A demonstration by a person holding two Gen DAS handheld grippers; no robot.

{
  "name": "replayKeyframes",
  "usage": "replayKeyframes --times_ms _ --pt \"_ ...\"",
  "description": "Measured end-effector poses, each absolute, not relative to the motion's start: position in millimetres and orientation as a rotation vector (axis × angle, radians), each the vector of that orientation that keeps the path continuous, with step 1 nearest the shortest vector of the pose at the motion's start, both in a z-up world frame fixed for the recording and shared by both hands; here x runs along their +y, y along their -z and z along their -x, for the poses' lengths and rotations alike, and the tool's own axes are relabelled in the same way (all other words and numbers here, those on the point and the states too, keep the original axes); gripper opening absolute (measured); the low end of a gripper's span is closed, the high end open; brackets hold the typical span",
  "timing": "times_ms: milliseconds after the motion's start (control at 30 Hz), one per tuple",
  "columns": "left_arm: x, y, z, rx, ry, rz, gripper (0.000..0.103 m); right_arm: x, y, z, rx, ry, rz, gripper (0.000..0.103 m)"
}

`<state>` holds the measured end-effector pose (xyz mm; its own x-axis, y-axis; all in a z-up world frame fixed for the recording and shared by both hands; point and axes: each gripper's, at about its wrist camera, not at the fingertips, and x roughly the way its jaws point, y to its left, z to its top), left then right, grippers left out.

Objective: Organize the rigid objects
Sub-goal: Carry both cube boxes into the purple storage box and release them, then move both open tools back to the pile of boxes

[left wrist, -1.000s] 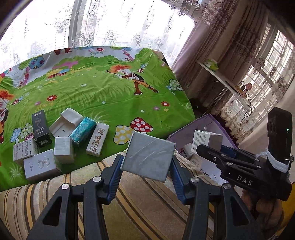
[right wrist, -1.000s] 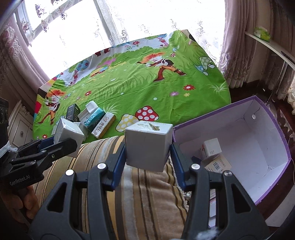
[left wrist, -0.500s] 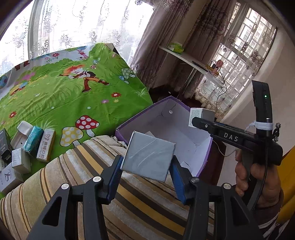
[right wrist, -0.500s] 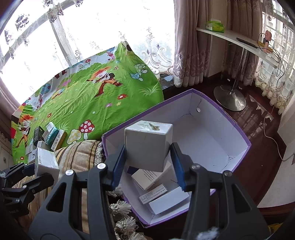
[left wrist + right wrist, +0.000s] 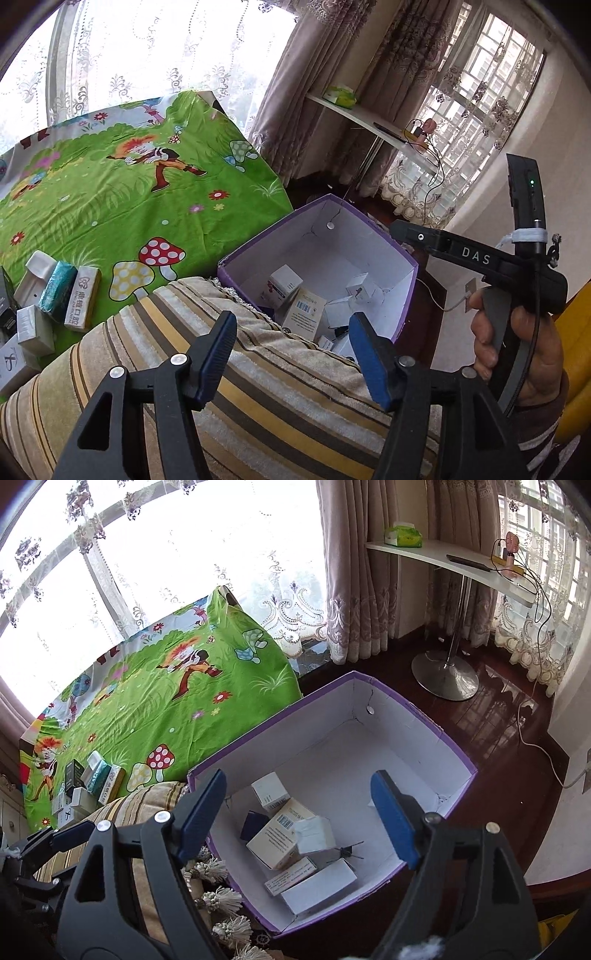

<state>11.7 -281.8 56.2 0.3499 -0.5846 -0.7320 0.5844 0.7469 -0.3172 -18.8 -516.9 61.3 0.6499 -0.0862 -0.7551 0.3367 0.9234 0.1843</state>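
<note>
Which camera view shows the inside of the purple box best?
The right wrist view: it looks down into the purple box, showing its floor and the small boxes. The left wrist view shows the purple box with its near part hidden behind the striped cushion.

A green cartoon-print bedsheet [image 5: 110, 199] carries a cluster of small boxes [image 5: 51, 299] near its striped-cushion edge.

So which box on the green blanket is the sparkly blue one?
Find the green cartoon blanket, then the red spotted mushroom printed on it. Left of that lies a row of small boxes. The sparkly teal box sits between a white holder and a cream box with writing; it is the only coloured one.
</note>
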Motion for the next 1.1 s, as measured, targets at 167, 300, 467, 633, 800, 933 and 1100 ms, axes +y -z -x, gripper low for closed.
replayKeyframes --times_ms 167,300,467,633,800,933,1100 --pt "-278.9 -57.0 -12.7 0.944 0.751 0.01 0.064 -512.3 -63.2 18.6 0.826 0.233 -0.31 0.083" --pt "-274.8 -58.4 -13.1 0.937 0.743 0.02 0.064 -503.0 -63.7 15.3 0.83 0.22 -0.272 0.083" --pt "-265.9 -60.0 -16.0 0.93 0.724 0.041 0.064 -491.7 -64.8 13.3 0.828 0.177 -0.262 0.083" --pt "-253.1 -62.1 -20.4 0.922 0.699 0.072 0.064 -483.7 -66.7 11.3 0.834 0.159 -0.257 0.083" --pt "-230.1 -66.1 -27.8 0.905 0.645 0.112 0.064 -477.0 -67.6 8.6 0.839 0.141 -0.25 0.083" --pt "-206.2 -67.8 -36.2 0.899 0.592 0.163 0.064 -471.7 -68.3 7.1 0.842 0.127 -0.243 0.083" --pt "-174.1 -70.3 -46.2 0.882 0.516 0.218 0.064 -465.0 -69.4 6.0 0.842 0.112 -0.234 0.083"
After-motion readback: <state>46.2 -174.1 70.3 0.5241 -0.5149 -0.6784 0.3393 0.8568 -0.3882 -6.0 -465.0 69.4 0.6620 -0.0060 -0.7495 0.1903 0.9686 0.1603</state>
